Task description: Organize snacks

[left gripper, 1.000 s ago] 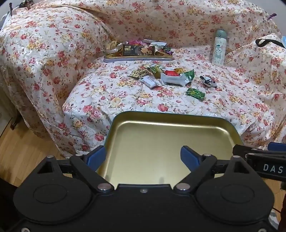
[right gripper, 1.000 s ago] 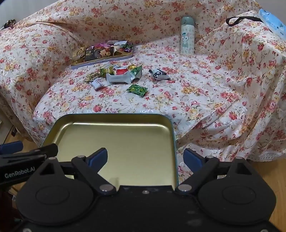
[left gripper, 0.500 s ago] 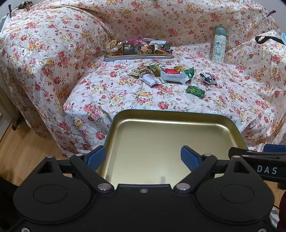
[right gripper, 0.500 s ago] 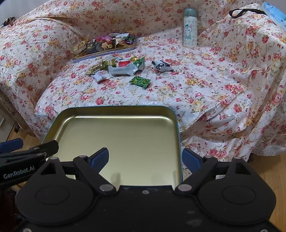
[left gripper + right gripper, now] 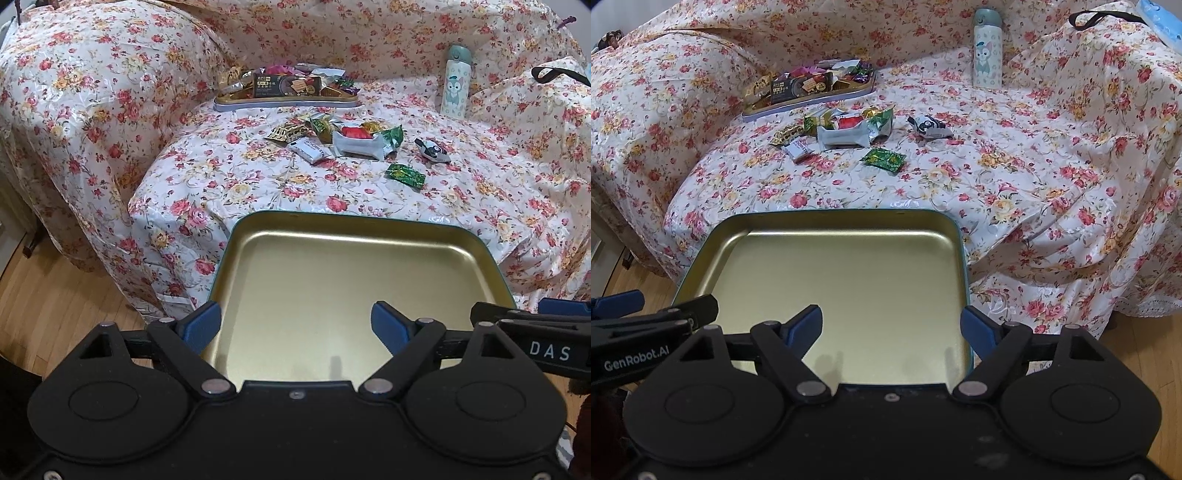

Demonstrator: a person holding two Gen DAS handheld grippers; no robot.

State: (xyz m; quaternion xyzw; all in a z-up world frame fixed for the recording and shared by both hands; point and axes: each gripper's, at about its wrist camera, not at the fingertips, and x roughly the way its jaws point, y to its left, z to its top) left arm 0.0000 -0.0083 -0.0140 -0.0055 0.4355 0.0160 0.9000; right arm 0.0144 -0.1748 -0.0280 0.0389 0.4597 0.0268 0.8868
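Gold-lined, the empty tin tray (image 5: 857, 280) has its near edge hidden under the right gripper (image 5: 892, 326), whose spread jaws have just been closing slightly without pressing it, and the left gripper (image 5: 295, 326), also spread; loose snacks (image 5: 846, 133) lie beyond on the floral sofa cover (image 5: 1015, 177).

You face a sofa (image 5: 110, 110) draped in a rose-print cover; wood floor (image 5: 44, 295) shows lower left, perhaps a wall strip at the top-left corner.
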